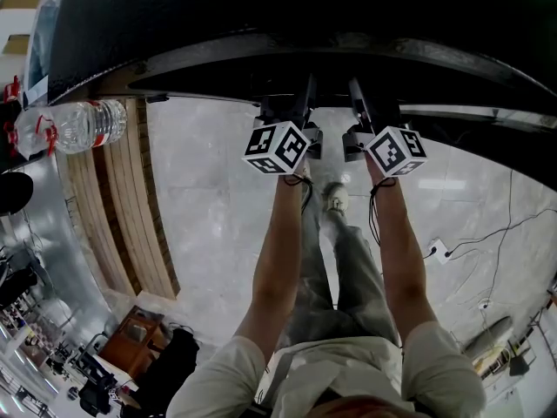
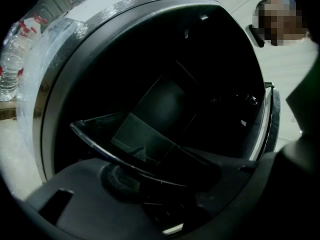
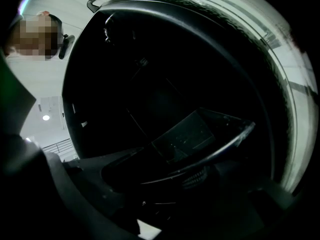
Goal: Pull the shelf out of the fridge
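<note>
The fridge (image 1: pixel 261 16) is a dark opening across the top of the head view, and both grippers reach level into it. Its glass shelf (image 2: pixel 150 114) has a curved front edge that crosses low through both gripper views. My left gripper (image 2: pixel 135 176) has that edge between its jaws, with the ribbed lower pad (image 2: pixel 117 179) against the underside. My right gripper (image 3: pixel 195 176) grips the shelf (image 3: pixel 192 134) the same way further right, its ribbed pad (image 3: pixel 200 178) pressed under the rim. The upper jaws are lost in the dark.
A clear water bottle (image 1: pixel 74 127) lies at the left by the fridge's silver edge, above wooden slats (image 1: pixel 122 207). The person's legs stand on the pale floor below the grippers. Cables (image 1: pixel 470 242) trail across the floor at the right.
</note>
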### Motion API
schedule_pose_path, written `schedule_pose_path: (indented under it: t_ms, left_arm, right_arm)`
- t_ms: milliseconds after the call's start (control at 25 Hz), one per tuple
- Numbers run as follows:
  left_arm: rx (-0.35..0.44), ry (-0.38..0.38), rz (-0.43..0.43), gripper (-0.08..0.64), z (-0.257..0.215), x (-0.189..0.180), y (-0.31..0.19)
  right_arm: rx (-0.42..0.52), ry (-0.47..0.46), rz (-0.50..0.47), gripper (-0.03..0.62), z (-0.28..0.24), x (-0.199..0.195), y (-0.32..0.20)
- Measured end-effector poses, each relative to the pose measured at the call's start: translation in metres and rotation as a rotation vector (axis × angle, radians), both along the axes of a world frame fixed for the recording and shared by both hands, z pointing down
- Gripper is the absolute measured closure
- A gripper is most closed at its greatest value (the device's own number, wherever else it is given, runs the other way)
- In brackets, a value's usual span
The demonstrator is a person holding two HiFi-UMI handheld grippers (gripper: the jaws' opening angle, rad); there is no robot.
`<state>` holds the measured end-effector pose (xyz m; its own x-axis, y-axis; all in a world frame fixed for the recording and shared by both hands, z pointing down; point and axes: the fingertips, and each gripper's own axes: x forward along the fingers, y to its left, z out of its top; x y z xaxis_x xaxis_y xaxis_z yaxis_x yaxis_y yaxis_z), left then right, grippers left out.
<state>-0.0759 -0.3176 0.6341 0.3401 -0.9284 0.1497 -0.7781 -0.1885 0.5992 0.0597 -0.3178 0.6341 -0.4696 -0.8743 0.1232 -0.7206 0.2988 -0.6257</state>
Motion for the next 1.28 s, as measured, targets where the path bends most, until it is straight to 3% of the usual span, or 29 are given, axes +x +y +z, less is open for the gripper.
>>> schedule_pose_path:
  t_ms: [1280]
  left_arm:
    - [0.057, 0.02, -0.003, 0.347, -0.031, 0.001, 0.037]
  right_arm:
    - [0.056, 0.019, -0.039, 0.399, -0.034, -0.001, 0.035]
